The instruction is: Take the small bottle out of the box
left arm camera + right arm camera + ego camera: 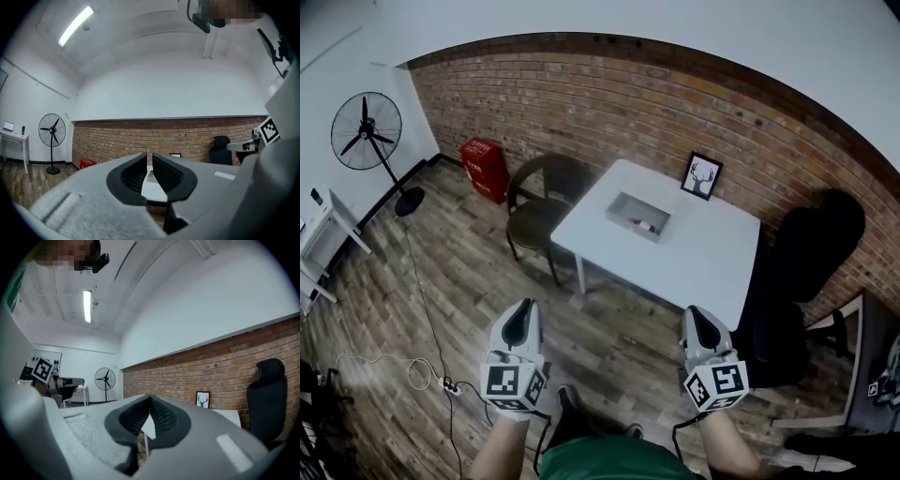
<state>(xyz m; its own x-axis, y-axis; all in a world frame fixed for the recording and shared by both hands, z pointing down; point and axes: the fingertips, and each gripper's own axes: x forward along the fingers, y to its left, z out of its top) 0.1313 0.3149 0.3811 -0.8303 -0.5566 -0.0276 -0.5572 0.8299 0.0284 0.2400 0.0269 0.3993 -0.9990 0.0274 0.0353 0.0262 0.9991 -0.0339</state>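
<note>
A white table (694, 253) stands by the brick wall, some way ahead of me. On it sits a shallow grey box (623, 214) with a small bottle (643, 225) lying inside. Both grippers are held low in front of my body, pointing level toward the table and well short of it. My left gripper (522, 314) shows a narrow gap between its ribbed pads (133, 173) with nothing in it; the table shows through the gap. The pads (164, 416) of my right gripper (696, 319) meet at the tips and hold nothing.
A brown chair (546, 202) stands at the table's left side and a black office chair (806, 253) at its right. A framed deer picture (702, 175) leans on the wall. A red box (485, 169), a standing fan (367, 131) and a floor power strip (448, 384) lie to the left.
</note>
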